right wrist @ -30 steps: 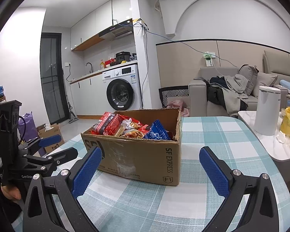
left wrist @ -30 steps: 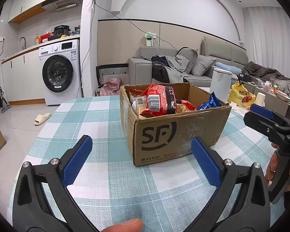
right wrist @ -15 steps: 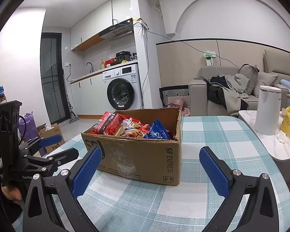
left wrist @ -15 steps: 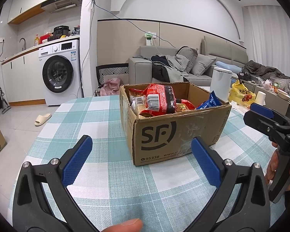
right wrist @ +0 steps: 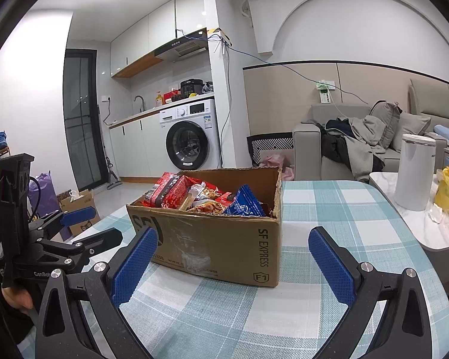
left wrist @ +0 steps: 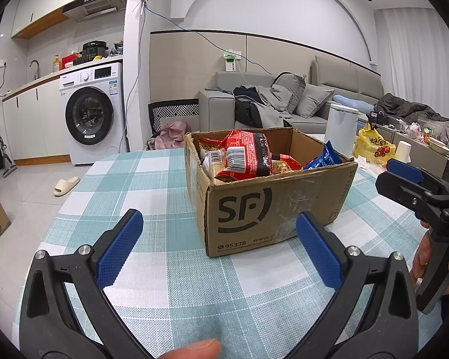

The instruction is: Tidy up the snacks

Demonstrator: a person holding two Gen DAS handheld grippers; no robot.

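On the checked surface, a cardboard box of snack packets.
Left gripper and right gripper hover before it, fingers spread, empty.

Two black hand-held grippers with blue finger pads

The left hand-held gripper and right hand-held gripper share one build: black plastic arms with triangular cut-outs, silver screws at the finger joints, and ribbed blue pads. White lettering reading "GenRob" marks the left one's body; a thumb tip shows behind its fingers.
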